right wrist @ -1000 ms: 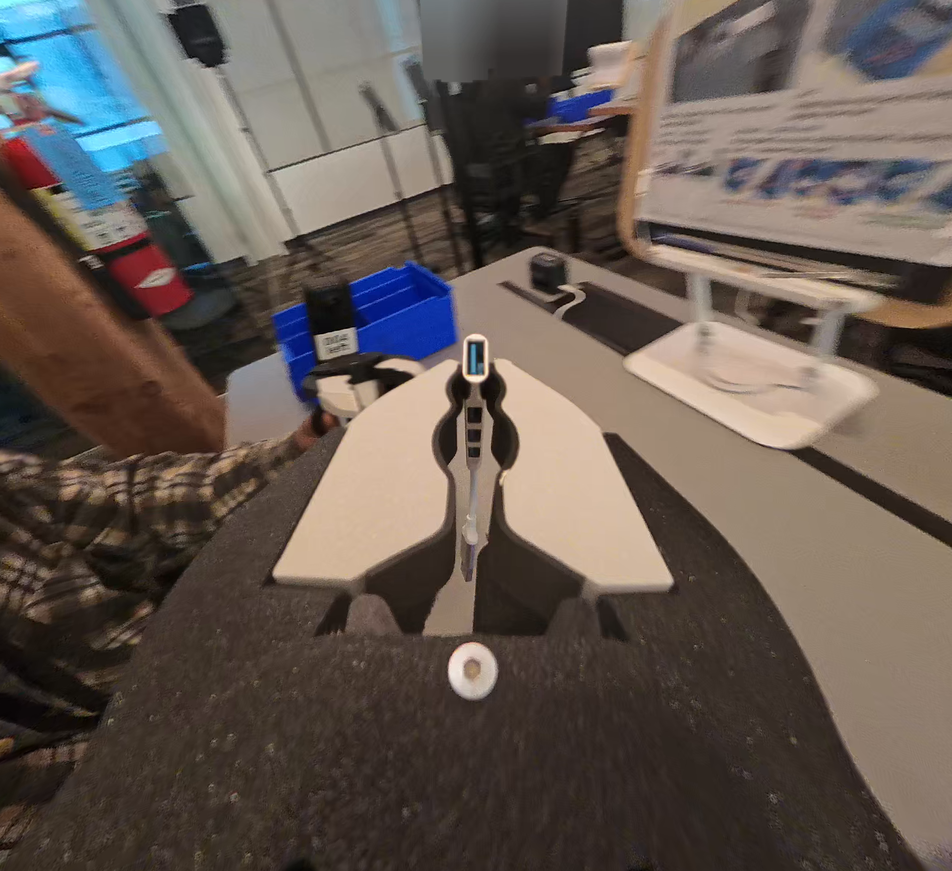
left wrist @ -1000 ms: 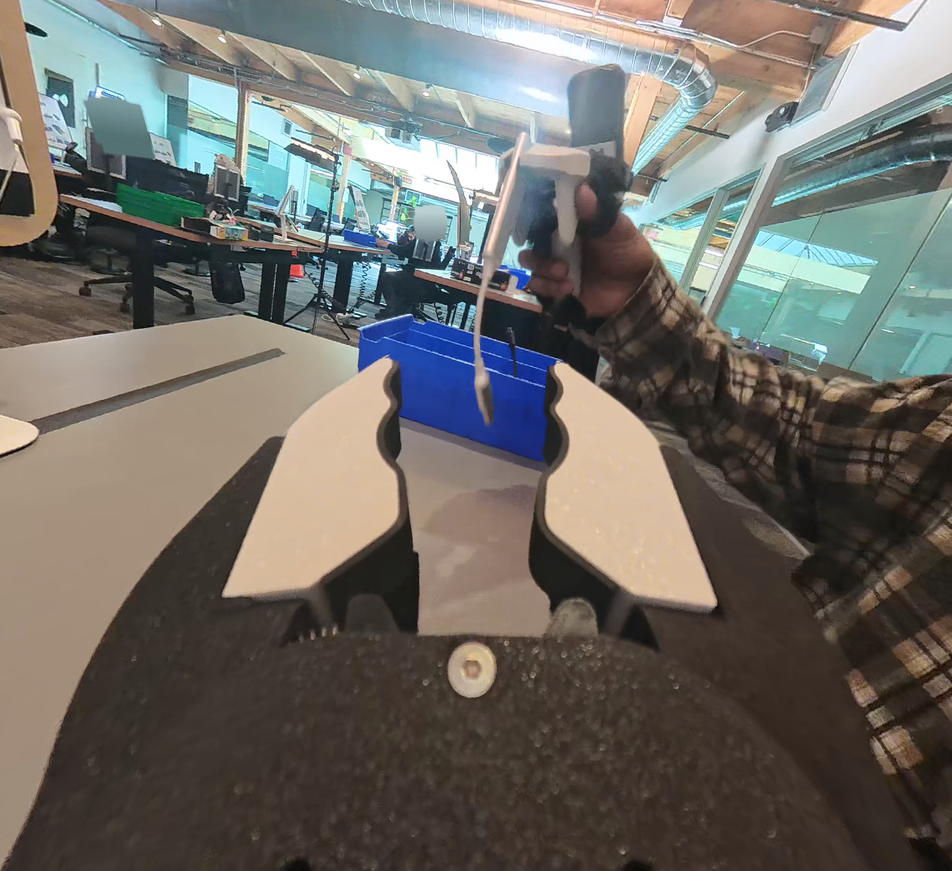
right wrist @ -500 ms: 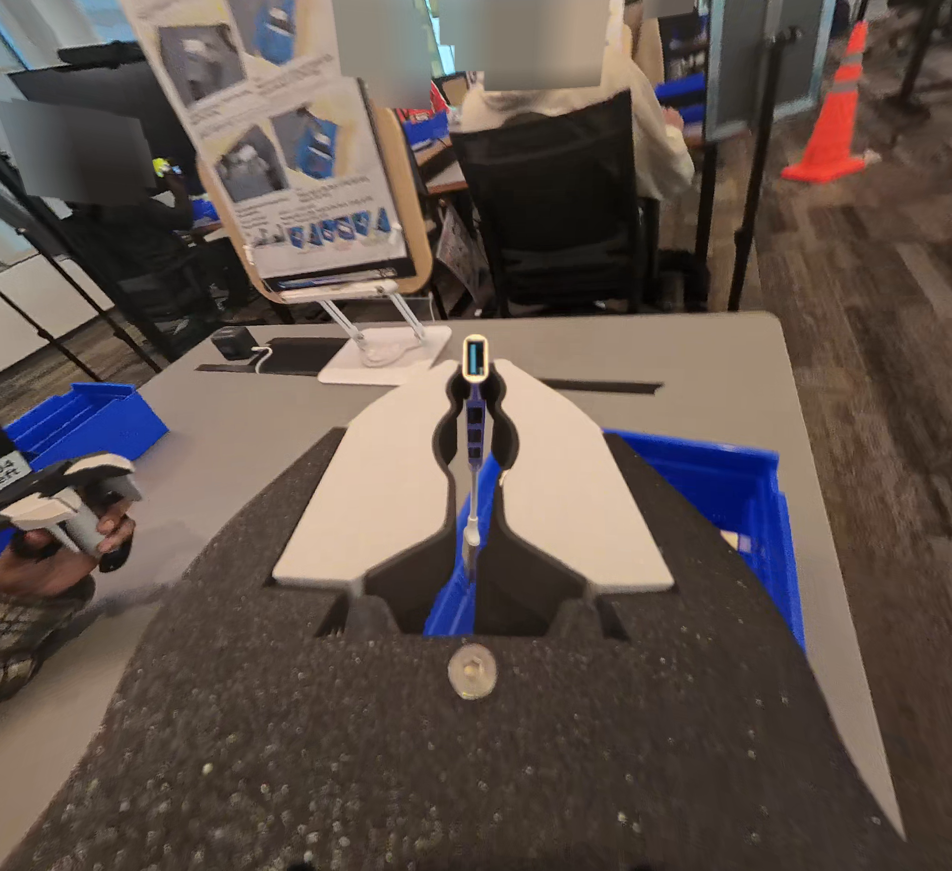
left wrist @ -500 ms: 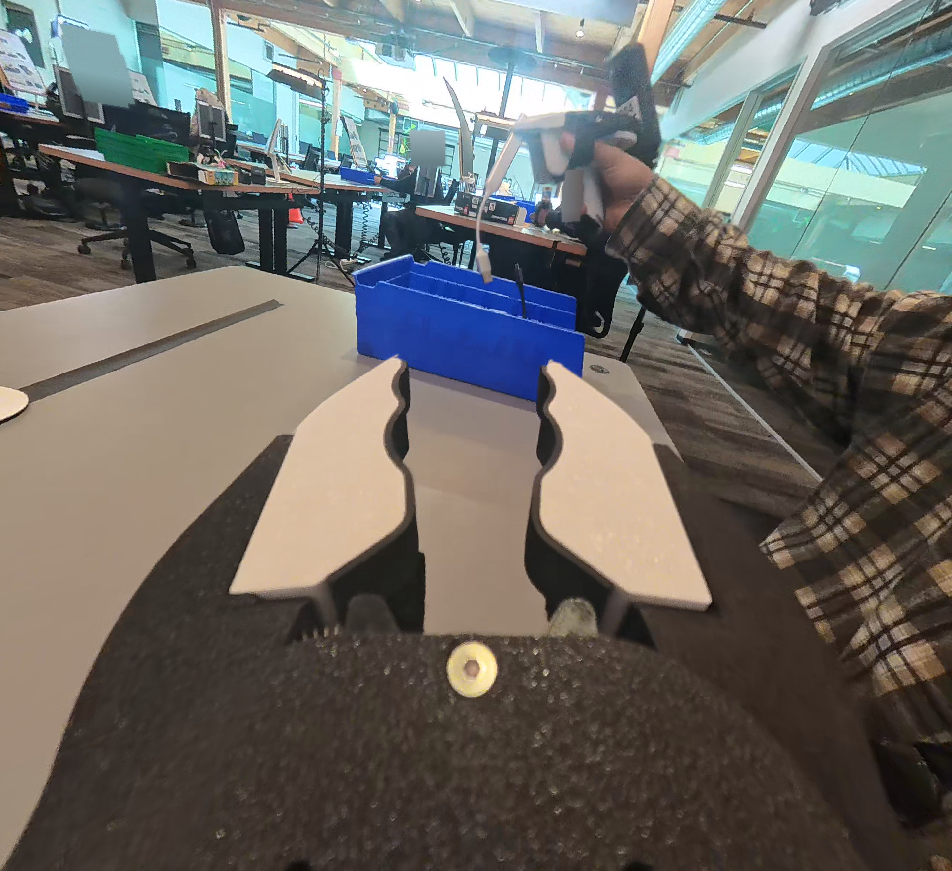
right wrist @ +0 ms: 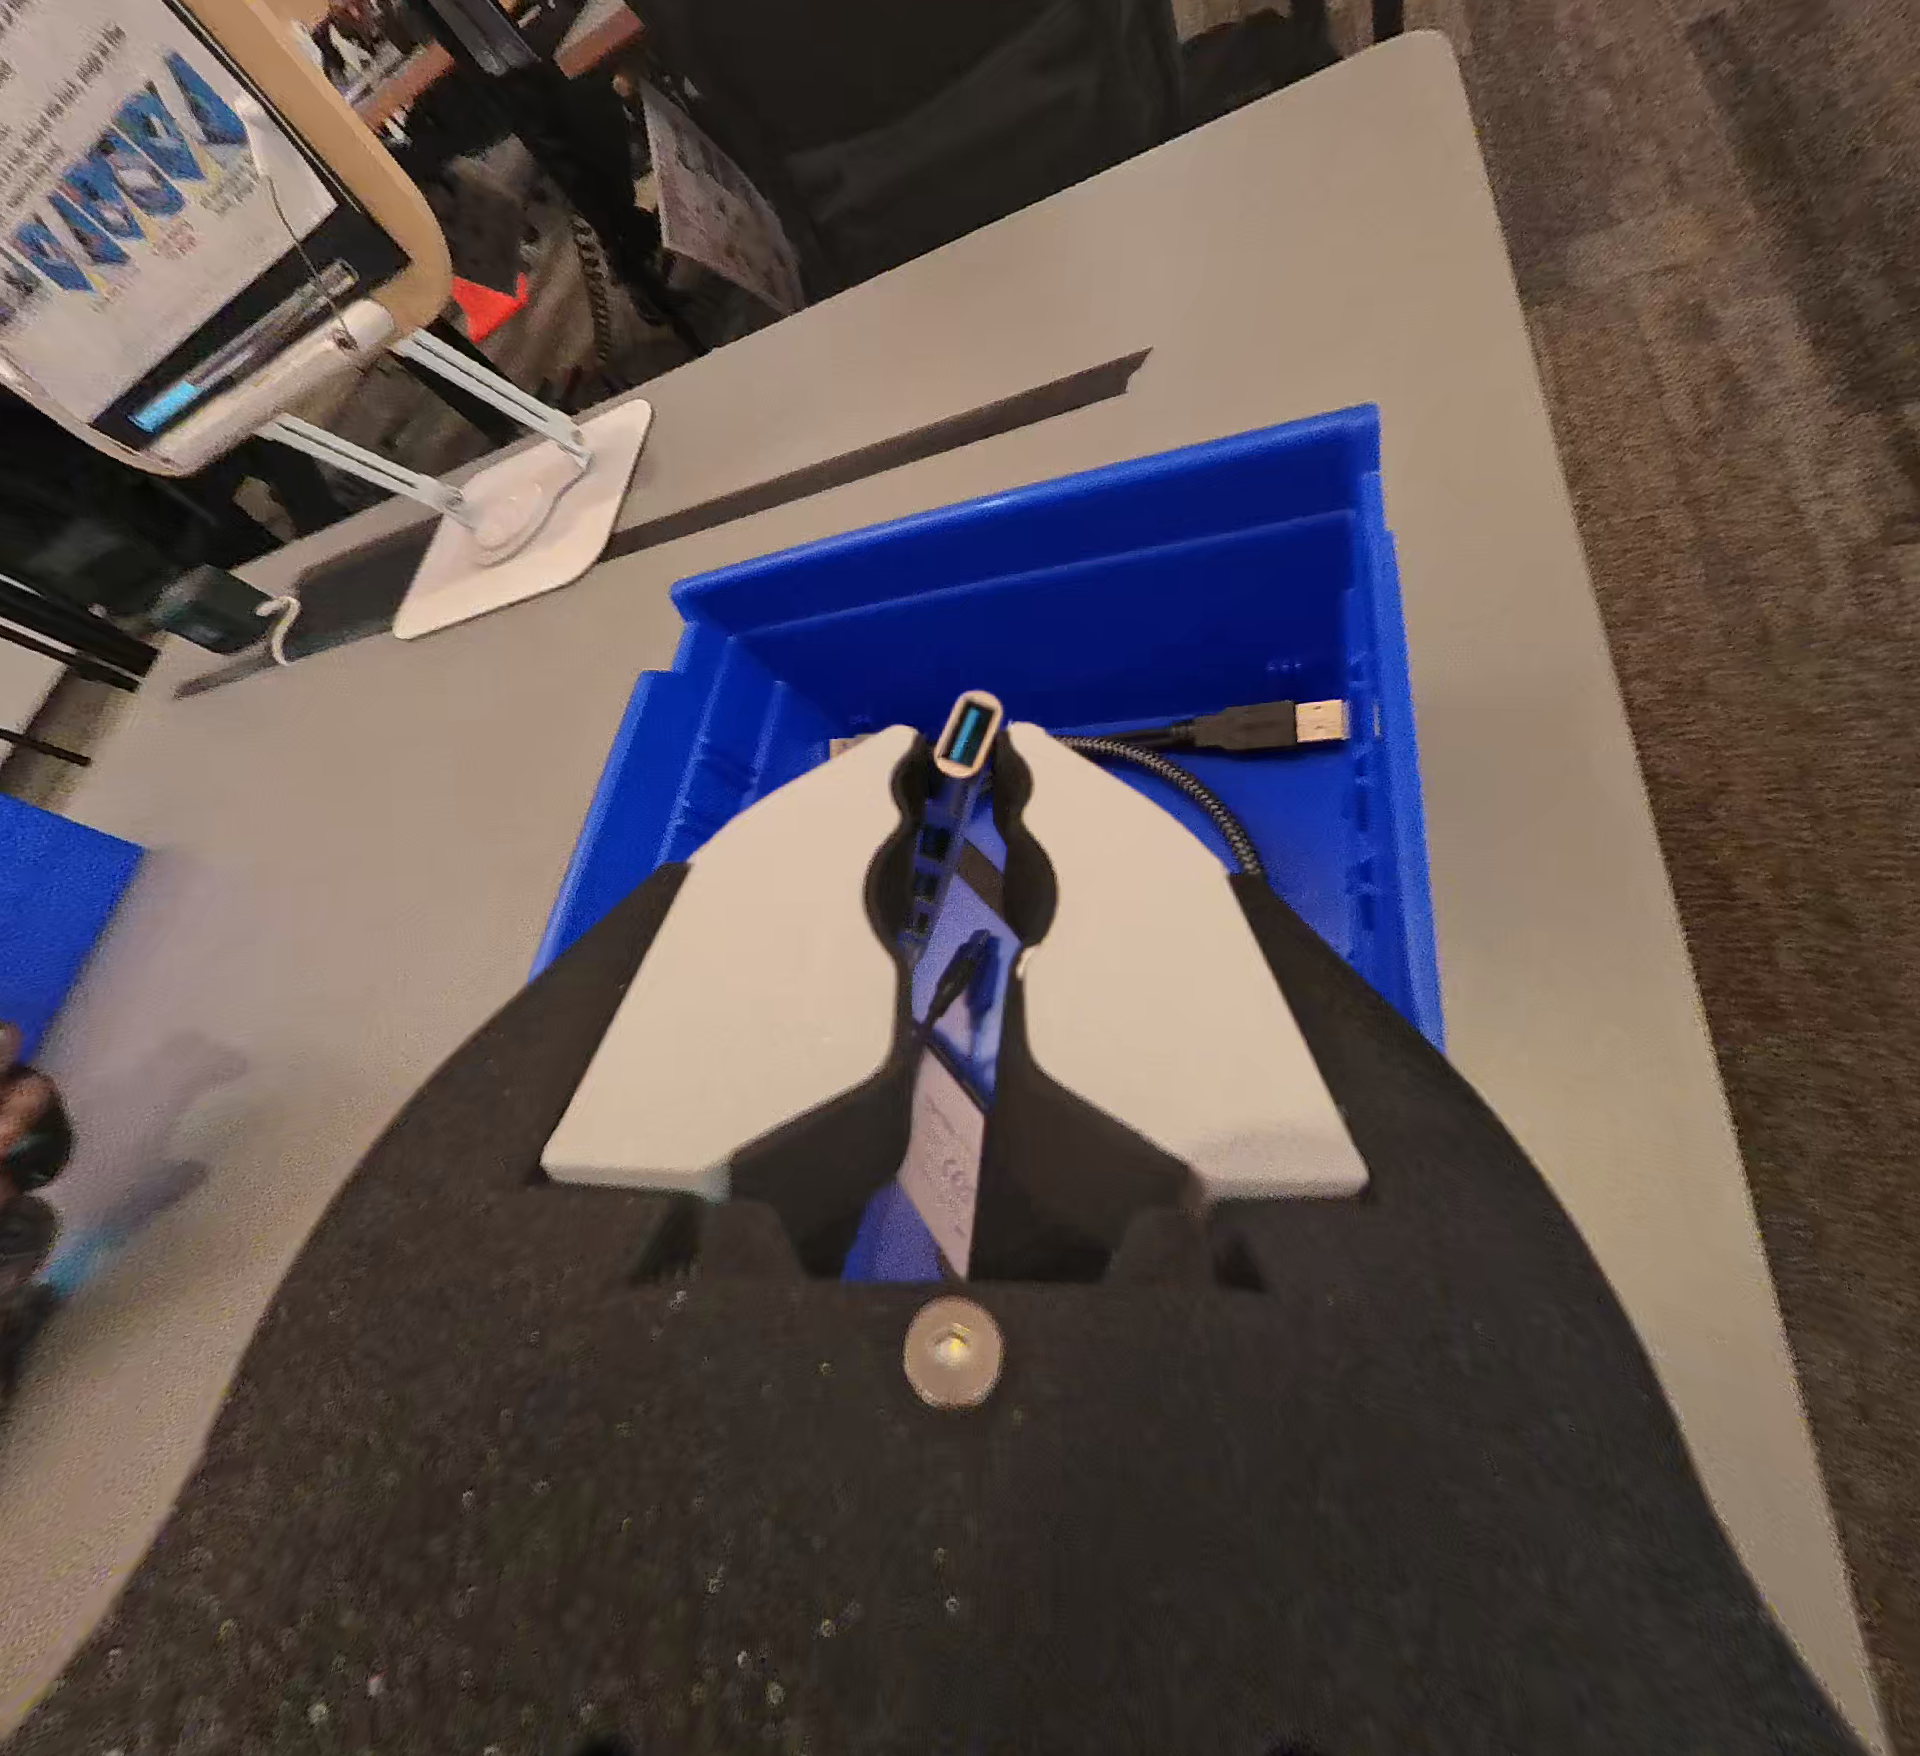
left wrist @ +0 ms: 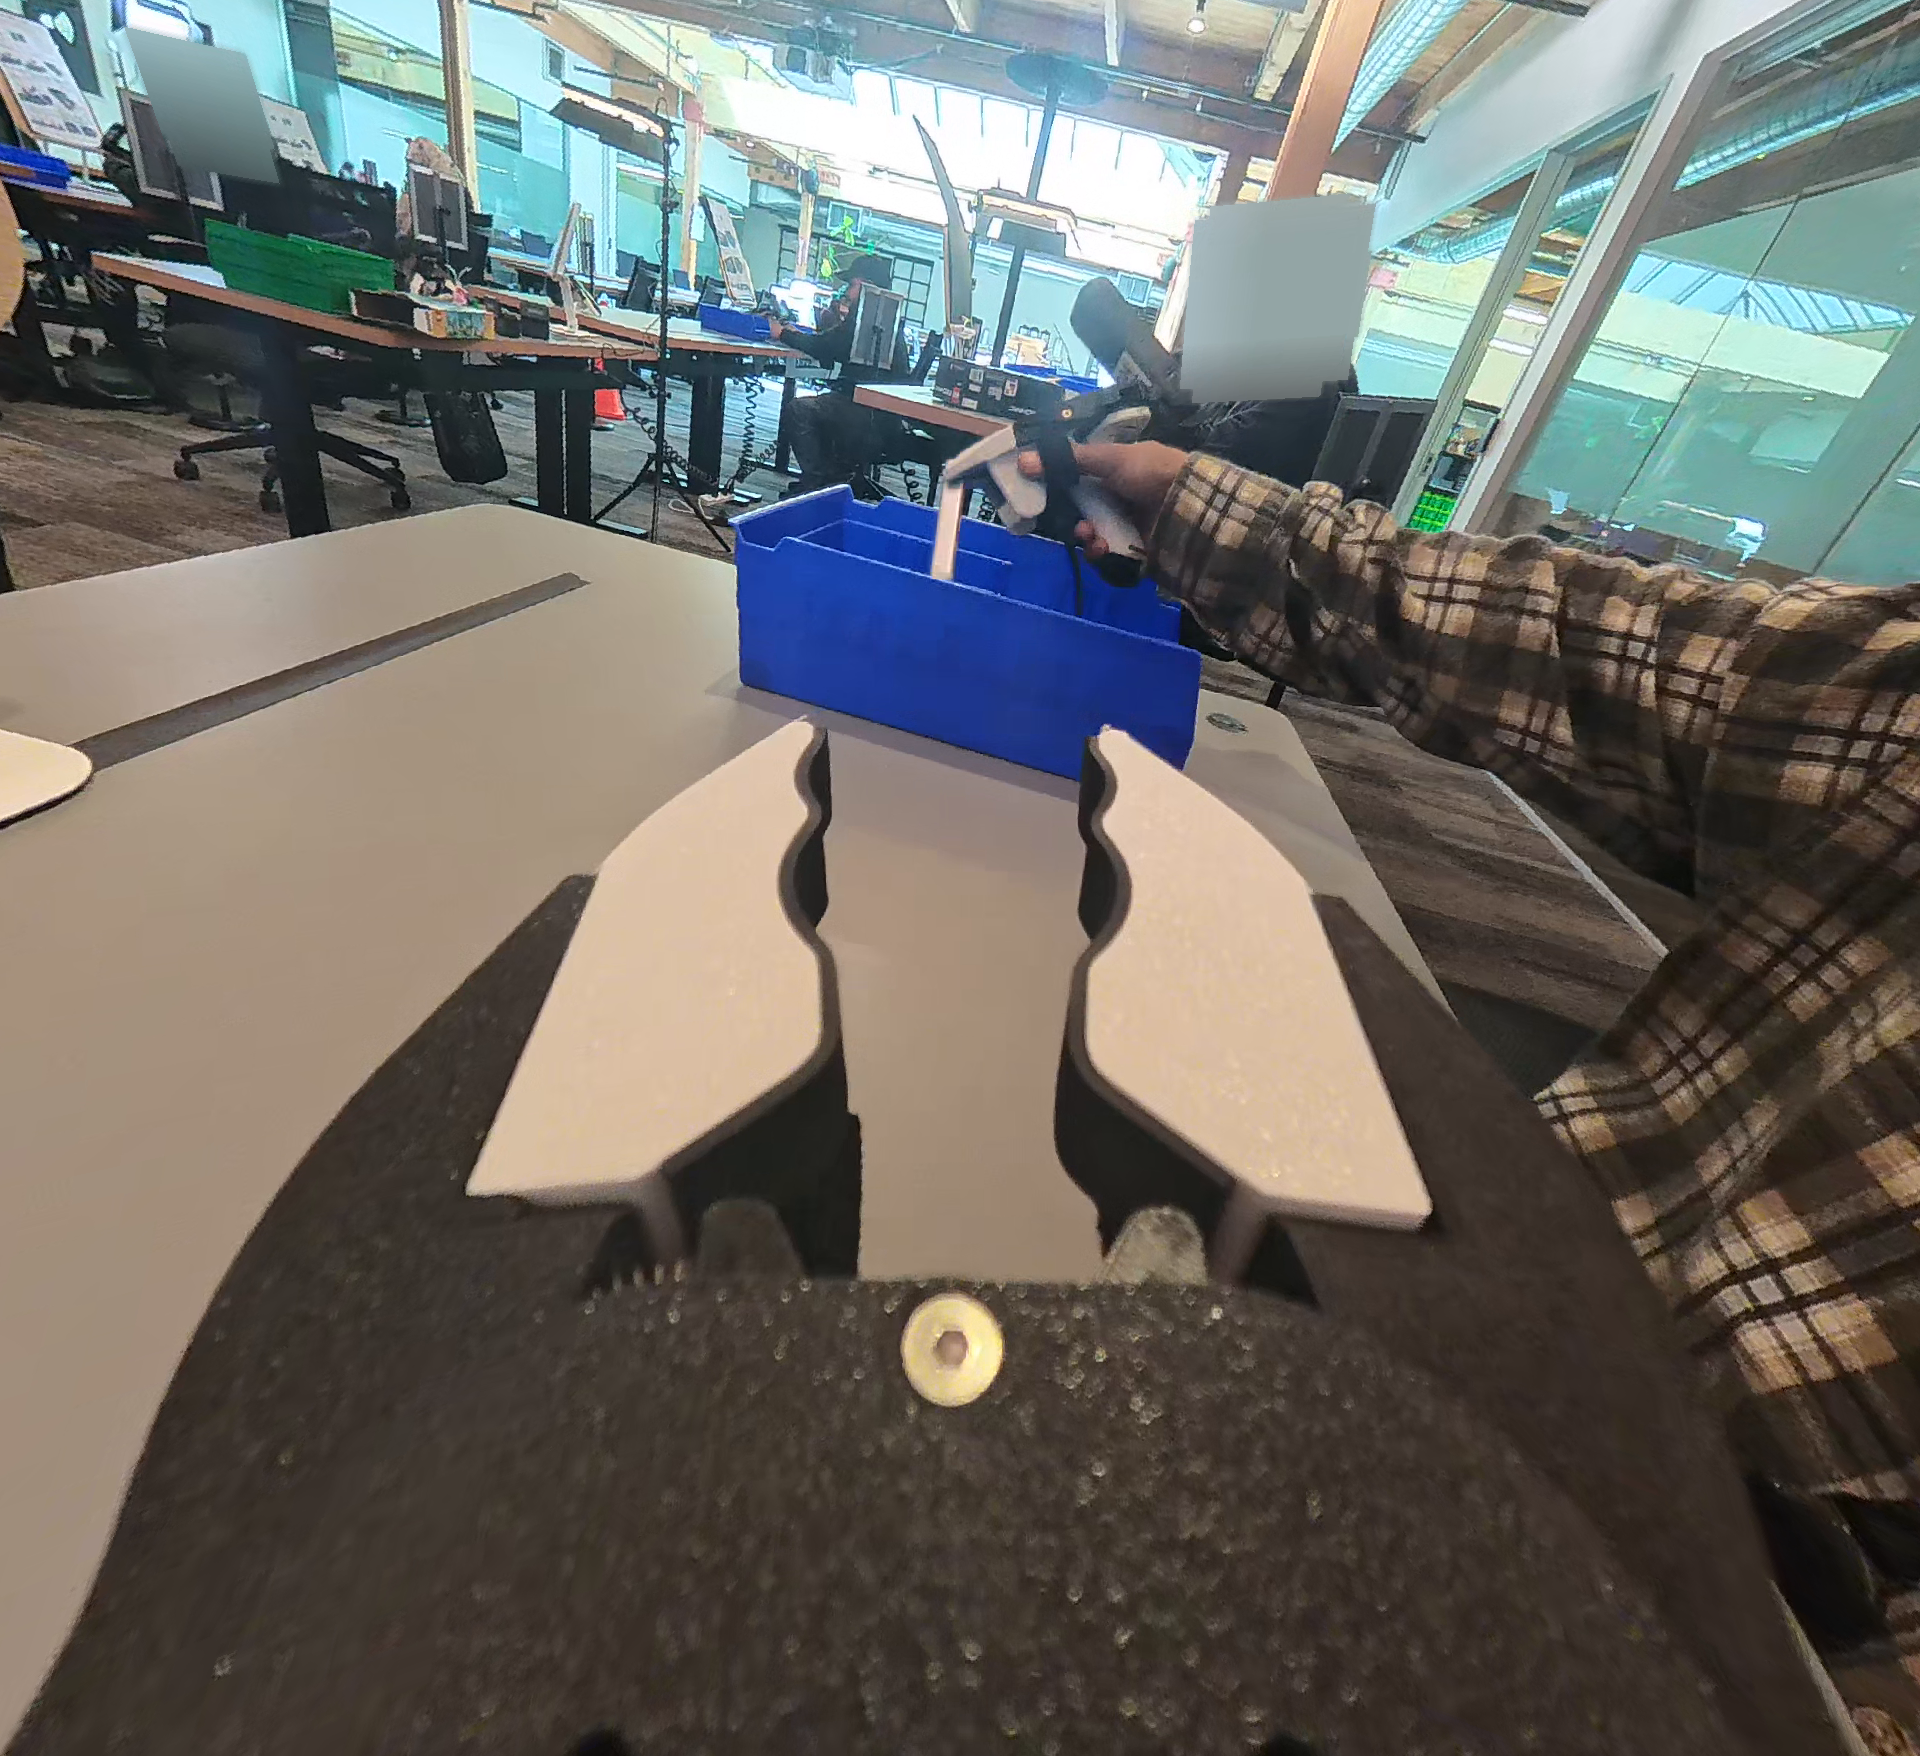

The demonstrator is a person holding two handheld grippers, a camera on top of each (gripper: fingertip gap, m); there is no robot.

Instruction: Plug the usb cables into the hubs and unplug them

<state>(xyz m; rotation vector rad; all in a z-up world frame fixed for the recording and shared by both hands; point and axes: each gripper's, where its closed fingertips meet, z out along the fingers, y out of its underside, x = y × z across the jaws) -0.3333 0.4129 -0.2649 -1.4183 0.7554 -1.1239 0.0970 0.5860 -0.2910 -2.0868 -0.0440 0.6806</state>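
Note:
My right gripper (right wrist: pixel 963 771) is shut on a slim silver USB hub (right wrist: pixel 967 732) whose blue port end sticks out past the fingertips. It holds the hub tilted down over a blue bin (right wrist: pixel 1039 584). A black braided USB cable (right wrist: pixel 1247 727) with a metal plug lies in the bin's far right part. My left gripper (left wrist: pixel 956 740) is open and empty, low over the grey table, pointing at the same bin (left wrist: pixel 966 667). In the left wrist view the right gripper (left wrist: pixel 1039 470) shows above the bin, with the hub's white lead (left wrist: pixel 945 537) hanging into it.
A screen stand with a white base (right wrist: pixel 520 522) stands left of the bin, beside a dark strip (right wrist: pixel 883 449) in the table. A second blue bin (right wrist: pixel 52 896) is at the left. A plaid sleeve (left wrist: pixel 1558 667) crosses the right. The table edge runs just right of the bin.
My right gripper has swung round and come down with the hub, from high in the air to just over the blue bin. My left gripper has stayed open and nearly still.

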